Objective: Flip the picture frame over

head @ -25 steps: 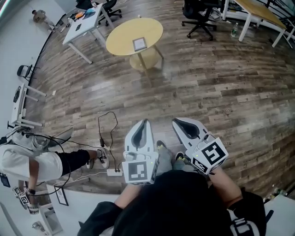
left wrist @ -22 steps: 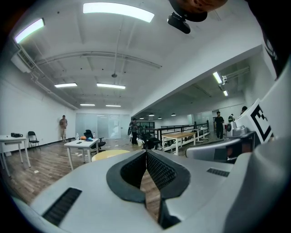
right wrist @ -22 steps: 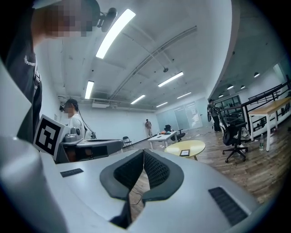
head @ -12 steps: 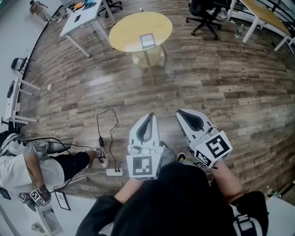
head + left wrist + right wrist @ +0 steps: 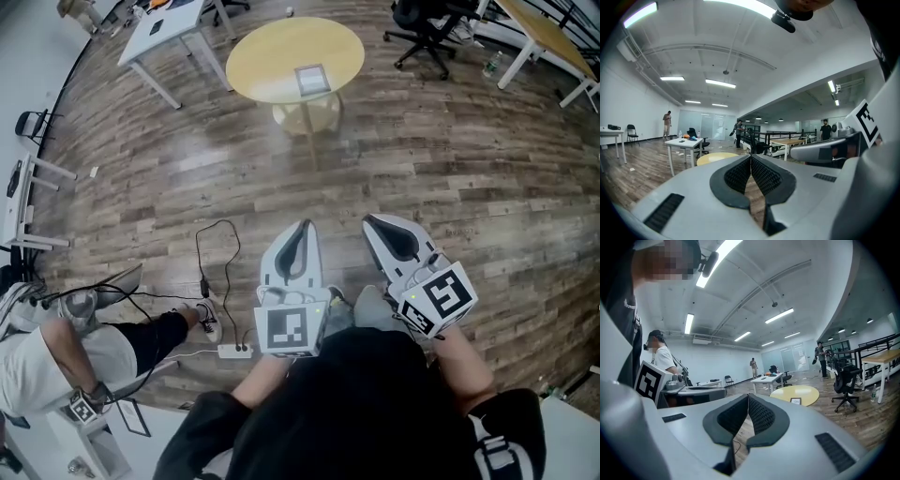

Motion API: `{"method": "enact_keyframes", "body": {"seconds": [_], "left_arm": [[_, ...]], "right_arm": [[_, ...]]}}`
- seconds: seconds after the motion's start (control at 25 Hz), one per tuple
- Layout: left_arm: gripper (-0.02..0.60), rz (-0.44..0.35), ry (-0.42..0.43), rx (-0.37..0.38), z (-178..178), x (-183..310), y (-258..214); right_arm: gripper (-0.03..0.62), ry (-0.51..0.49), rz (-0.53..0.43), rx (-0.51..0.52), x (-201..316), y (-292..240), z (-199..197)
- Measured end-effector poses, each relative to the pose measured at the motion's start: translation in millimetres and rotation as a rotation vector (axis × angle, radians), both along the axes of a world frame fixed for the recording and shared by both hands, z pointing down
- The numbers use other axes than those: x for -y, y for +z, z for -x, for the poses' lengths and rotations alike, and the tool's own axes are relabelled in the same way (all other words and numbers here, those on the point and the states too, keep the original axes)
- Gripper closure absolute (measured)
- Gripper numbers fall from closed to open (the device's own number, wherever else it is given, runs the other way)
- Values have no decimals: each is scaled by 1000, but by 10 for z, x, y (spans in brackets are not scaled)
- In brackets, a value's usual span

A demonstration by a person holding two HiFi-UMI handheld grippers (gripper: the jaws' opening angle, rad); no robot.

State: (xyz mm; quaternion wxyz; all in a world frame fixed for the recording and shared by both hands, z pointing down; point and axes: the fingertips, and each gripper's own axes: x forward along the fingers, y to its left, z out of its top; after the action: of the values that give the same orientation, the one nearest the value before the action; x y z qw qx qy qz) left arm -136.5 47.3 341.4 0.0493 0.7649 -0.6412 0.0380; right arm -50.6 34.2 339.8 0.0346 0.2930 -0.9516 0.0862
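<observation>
The left gripper (image 5: 300,228) and the right gripper (image 5: 372,223) are held side by side above the wooden floor (image 5: 450,159). Each has its jaws pressed together with nothing between them. The picture frame (image 5: 313,79) lies flat on the round yellow tabletop (image 5: 262,56), well apart from both grippers.

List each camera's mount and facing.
Head view: on the head, steeply down; floor, left tool, right tool, forearms.
Left gripper view: on left tool, along its shut jaws toward yellow table; right tool beside.
Right gripper view: on right tool, same heading, jaws shut; left tool beside.
Shared: all show that table; head and right also the picture frame.
</observation>
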Motion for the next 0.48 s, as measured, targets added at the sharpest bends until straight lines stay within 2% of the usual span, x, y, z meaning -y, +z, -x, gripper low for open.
{"method": "enact_keyframes", "body": {"seconds": [0.28, 0.48], "left_arm": [[558, 11, -12, -24, 57, 301, 30], [558, 20, -26, -17, 30, 691, 33]], "right_arm": [[574, -4, 0, -5, 281, -4, 44], [574, -11, 5, 15, 681, 14, 10]]}}
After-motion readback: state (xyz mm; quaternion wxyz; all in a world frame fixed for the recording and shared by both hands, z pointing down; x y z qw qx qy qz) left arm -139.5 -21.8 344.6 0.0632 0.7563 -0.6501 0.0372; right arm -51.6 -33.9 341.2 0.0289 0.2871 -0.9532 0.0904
